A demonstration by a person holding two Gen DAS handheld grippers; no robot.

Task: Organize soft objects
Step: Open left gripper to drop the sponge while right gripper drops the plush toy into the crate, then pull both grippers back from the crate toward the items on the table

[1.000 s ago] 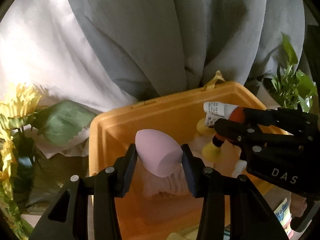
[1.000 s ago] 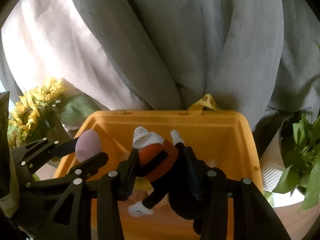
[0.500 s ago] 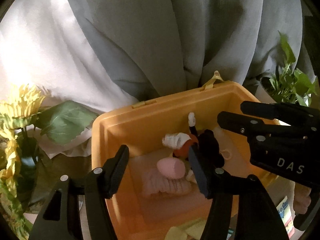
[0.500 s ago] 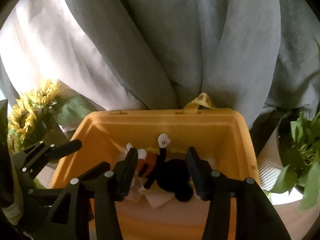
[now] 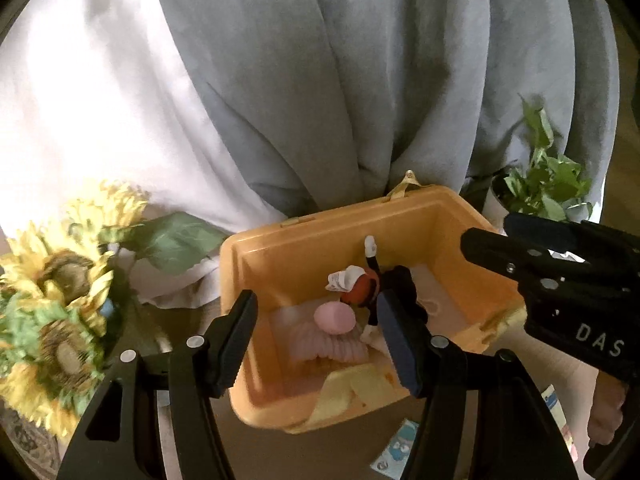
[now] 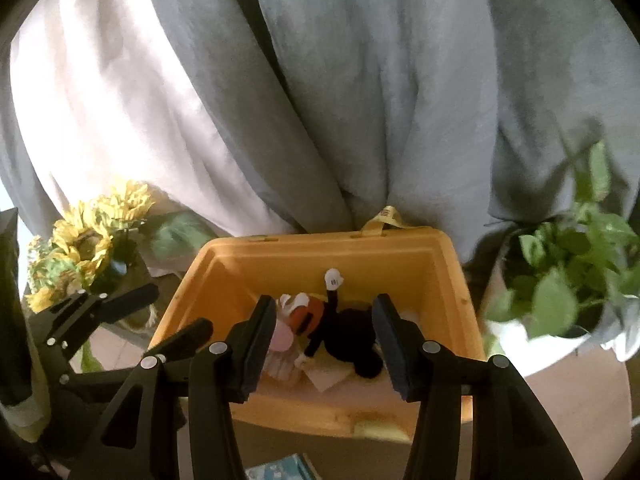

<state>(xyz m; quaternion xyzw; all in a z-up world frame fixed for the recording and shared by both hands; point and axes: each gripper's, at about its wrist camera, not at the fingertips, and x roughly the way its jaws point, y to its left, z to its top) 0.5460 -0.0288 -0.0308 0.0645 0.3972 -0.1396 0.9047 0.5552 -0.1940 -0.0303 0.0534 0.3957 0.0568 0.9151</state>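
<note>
An orange bin (image 5: 304,236) (image 6: 448,280) stands in front of both grippers. In it lie a pink egg-shaped sponge (image 5: 334,318) (image 6: 282,336), a black and orange plush mouse (image 5: 372,284) (image 6: 348,328) and a pale pink ribbed cloth (image 5: 320,348). A yellow cloth (image 5: 352,392) hangs over the near rim. My left gripper (image 5: 320,340) is open and empty above the bin's near edge. My right gripper (image 6: 320,344) is open and empty above the bin; it also shows in the left wrist view (image 5: 560,268).
Grey and white curtains (image 5: 320,80) hang behind the bin. Yellow sunflowers (image 5: 52,288) (image 6: 88,248) stand to the left. A green plant in a white pot (image 6: 560,300) (image 5: 544,184) stands to the right. Printed cards (image 5: 396,452) lie on the brown floor near me.
Both grippers opened and let go: the pink sponge and the plush mouse dropped into the bin. Both grippers then drew back and up from the bin.
</note>
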